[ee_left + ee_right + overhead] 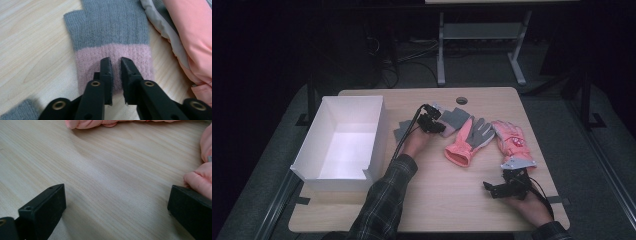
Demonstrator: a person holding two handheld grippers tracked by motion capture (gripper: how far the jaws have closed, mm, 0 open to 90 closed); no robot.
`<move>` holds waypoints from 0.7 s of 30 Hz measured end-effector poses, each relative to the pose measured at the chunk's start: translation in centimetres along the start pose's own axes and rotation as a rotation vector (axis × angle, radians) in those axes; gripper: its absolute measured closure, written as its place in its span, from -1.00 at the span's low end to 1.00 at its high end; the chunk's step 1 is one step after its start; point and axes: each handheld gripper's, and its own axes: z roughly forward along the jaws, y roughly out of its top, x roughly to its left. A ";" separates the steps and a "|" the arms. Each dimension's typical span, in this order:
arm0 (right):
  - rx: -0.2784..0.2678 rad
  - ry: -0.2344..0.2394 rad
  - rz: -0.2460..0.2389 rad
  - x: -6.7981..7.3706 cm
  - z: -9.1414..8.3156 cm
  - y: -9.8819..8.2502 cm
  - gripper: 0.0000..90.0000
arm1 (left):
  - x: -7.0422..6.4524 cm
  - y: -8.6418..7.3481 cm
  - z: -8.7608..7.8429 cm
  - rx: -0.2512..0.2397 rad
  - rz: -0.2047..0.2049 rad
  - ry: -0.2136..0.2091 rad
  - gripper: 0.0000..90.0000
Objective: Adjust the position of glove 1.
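Left gripper view: our left tool (115, 62) pinches the knit glove's (110, 37) pink cuff, fingers pointing away | box (343, 142) lies left on the worktop (437, 200) | right tool (504, 189) wide, idle.

Knit glove (110, 35) fingertips cut off at top edge; second grey glove (21, 110) blurred, cropped at corner.
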 end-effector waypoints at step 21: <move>-0.001 -0.001 -0.001 0.0 0.0 0.0 -0.97 | 0.6 1.0 -5.9 -0.113 -0.030 -0.022 0.88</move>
